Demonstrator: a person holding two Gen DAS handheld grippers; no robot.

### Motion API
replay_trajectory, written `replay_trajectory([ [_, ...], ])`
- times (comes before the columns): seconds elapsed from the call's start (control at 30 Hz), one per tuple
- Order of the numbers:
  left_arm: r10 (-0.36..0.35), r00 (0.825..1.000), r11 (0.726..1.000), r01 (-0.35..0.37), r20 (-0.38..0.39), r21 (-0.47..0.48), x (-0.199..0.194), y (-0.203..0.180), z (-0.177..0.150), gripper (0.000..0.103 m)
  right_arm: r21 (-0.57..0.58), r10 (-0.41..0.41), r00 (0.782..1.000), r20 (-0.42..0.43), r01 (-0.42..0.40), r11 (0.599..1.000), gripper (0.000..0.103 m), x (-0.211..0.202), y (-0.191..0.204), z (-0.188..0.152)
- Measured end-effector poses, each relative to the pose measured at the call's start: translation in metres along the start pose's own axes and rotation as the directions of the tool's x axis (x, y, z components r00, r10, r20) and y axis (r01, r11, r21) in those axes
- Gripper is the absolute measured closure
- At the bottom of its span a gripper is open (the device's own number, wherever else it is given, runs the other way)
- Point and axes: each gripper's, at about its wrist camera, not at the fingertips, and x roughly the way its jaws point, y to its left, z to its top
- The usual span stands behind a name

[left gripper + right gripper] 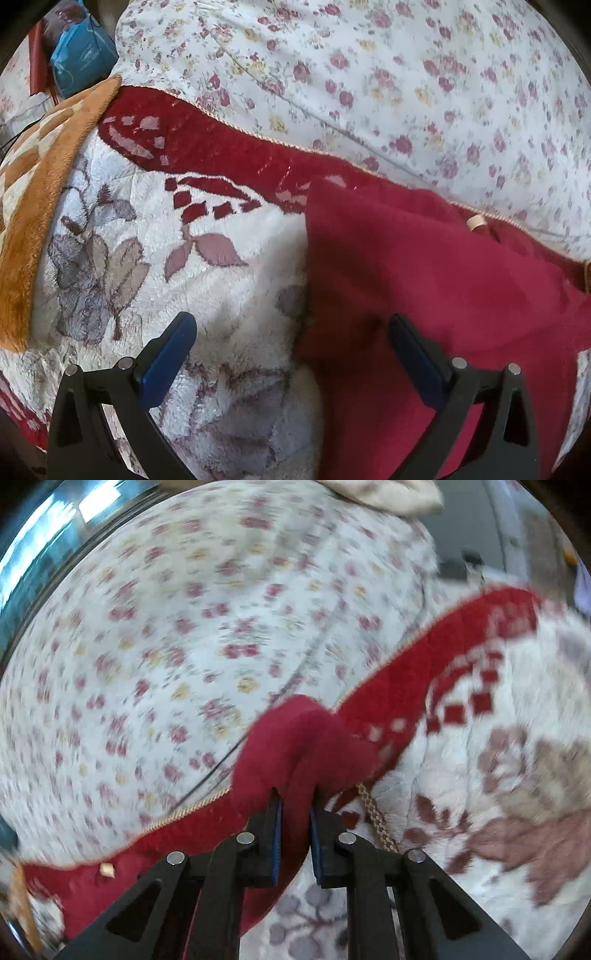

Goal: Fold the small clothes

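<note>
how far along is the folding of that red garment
Early. Done: the red garment lies on the blanket. In hand: the right gripper is shut on a bunched fold of it; the left gripper stands open over its edge. Left: no neat fold shows yet.

garment point(424, 280) on blanket point(221, 295), sheet point(369, 74) behind

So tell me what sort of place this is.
Most likely a bedroom, with the work done on a bed. A floral sheet covers a soft, rounded surface, a plush white and red blanket lies over it, and a second orange blanket sits at one side. A dark red garment lies on top.
</note>
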Motion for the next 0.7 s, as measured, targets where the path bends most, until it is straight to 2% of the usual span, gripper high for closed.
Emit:
replay_trajectory([
  [0.13, -0.025, 0.999, 1.0, 0.025, 0.036, -0.018, -0.012, 0.004, 0.001, 0.0, -0.175, 0.138, 0.99, -0.025, -0.14, 0.975, 0.089, -0.016, 0.086, -0.006],
  [0.2, -0.037, 0.998, 0.999, 0.038, 0.048, -0.033, -0.016, 0.009, 0.002, 0.0, -0.279, 0.23, 0.971, -0.066, -0.24, 0.93, 0.089, -0.017, 0.145, -0.023],
  [0.3, -0.043, 0.998, 0.997, 0.046, 0.054, -0.062, -0.017, 0.017, 0.004, 0.0, -0.413, 0.315, 0.941, -0.121, -0.336, 0.846, 0.089, -0.018, 0.222, -0.069],
  [0.33, -0.043, 0.998, 0.996, 0.047, 0.054, -0.075, -0.016, 0.021, 0.004, 0.0, -0.438, 0.353, 0.924, -0.151, -0.382, 0.814, 0.086, -0.013, 0.245, -0.091],
  [0.37, -0.042, 0.998, 0.995, 0.047, 0.053, -0.086, -0.016, 0.023, 0.005, 0.0, -0.459, 0.378, 0.904, -0.199, -0.427, 0.779, 0.075, -0.005, 0.264, -0.115],
  [0.4, -0.043, 0.998, 0.994, 0.048, 0.052, -0.096, -0.015, 0.026, 0.005, 0.0, -0.479, 0.386, 0.866, -0.318, -0.499, 0.723, 0.06, 0.008, 0.286, -0.146],
  [0.43, -0.044, 0.998, 0.993, 0.05, 0.053, -0.108, -0.015, 0.029, 0.006, 0.0, -0.48, 0.371, 0.84, -0.397, -0.534, 0.696, 0.036, 0.017, 0.296, -0.164],
  [0.47, -0.046, 0.998, 0.992, 0.052, 0.052, -0.114, -0.015, 0.031, 0.005, 0.0, -0.474, 0.356, 0.818, -0.453, -0.559, 0.681, 0.036, 0.023, 0.302, -0.182],
  [0.53, -0.055, 0.997, 0.991, 0.06, 0.051, -0.117, -0.016, 0.034, 0.005, 0.0, -0.465, 0.357, 0.799, -0.485, -0.581, 0.669, 0.036, 0.026, 0.3, -0.2],
  [0.6, -0.053, 0.997, 0.992, 0.059, 0.053, -0.116, -0.018, 0.035, 0.005, 0.0, -0.458, 0.361, 0.801, -0.477, -0.578, 0.675, 0.034, 0.024, 0.293, -0.2],
  [0.7, -0.072, 0.996, 0.989, 0.078, 0.05, -0.125, -0.018, 0.034, 0.006, 0.0, -0.451, 0.368, 0.819, -0.44, -0.556, 0.698, 0.034, 0.024, 0.288, -0.186],
])
